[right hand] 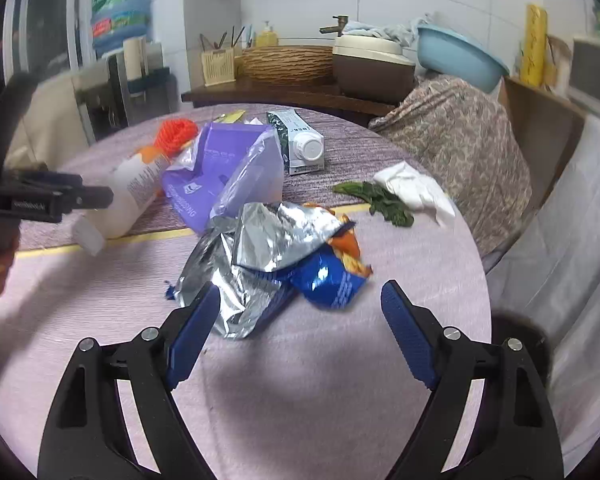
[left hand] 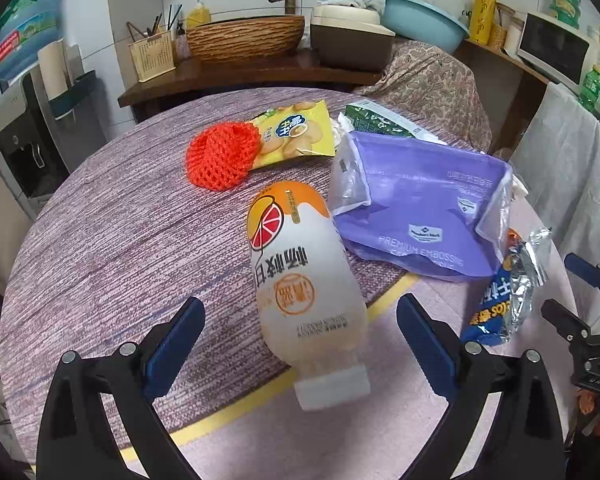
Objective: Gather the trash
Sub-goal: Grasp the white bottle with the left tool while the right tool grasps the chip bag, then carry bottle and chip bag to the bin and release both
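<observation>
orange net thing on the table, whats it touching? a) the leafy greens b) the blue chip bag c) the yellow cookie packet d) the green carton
c: in the left wrist view the orange net lies against and partly over the yellow cookie packet, well apart from the green carton and the blue chip bag.
</observation>
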A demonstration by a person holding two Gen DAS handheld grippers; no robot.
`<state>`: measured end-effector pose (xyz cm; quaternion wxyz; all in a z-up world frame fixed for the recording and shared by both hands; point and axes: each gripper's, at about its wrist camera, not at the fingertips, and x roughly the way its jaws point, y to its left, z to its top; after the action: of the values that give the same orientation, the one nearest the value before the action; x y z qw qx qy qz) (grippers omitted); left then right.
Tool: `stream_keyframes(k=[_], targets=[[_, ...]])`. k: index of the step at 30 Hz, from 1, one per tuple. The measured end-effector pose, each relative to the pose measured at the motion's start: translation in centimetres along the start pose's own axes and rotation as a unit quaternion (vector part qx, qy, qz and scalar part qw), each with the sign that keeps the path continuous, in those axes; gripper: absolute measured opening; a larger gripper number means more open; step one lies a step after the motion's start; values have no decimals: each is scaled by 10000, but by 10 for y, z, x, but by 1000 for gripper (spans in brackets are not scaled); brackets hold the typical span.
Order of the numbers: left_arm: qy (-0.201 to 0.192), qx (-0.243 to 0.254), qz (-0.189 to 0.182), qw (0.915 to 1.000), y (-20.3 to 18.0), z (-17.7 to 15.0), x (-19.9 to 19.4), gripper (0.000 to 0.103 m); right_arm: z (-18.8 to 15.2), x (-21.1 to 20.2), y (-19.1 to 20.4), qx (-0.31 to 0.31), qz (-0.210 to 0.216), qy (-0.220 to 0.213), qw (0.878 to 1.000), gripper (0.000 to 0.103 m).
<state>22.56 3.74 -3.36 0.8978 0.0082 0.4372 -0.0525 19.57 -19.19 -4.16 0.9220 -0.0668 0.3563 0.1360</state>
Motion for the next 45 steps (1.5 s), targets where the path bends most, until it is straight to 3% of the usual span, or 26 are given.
stream_keyframes(k=[5,6,10,11,13,24,27,29,33,40,45], targets=[[144,80,32,9999,2,4,15,95,14,23,13,-703,-302,-12,9971,82],[173,80,15,9998,3,4,18,95,16,28,14,-766,-347,7,9965,78],[235,104,20,9997,2,6,25,95,15,36,15,-899,-541,82,9944,32],[243,92,13,9997,2,6,27,95,14,35,14,-870,-569,51,9946,32],[269,73,-31,9996,2,7,29,95,12,31,9,-742,-483,-21,9961,19],[548,-30,-76,9985,10,15,49,89,-4,-8,12,-470,-230,-302,9982,8],[705,-70,-94,9974,12,17,58,80,-9,-14,17,-505,-232,-356,9978,7],[801,-179,-165,9965,14,15,63,69,-11,-15,18,-522,-212,-369,9977,7],[698,-359,-202,9967,21,9,55,62,-15,-19,21,-477,-126,-416,9979,7],[425,-772,-370,9954,37,-20,27,61,-26,-33,26,-416,45,-521,9978,7],[109,-825,-475,9954,29,-45,-4,61,-38,-46,26,-255,259,-574,9977,7]])
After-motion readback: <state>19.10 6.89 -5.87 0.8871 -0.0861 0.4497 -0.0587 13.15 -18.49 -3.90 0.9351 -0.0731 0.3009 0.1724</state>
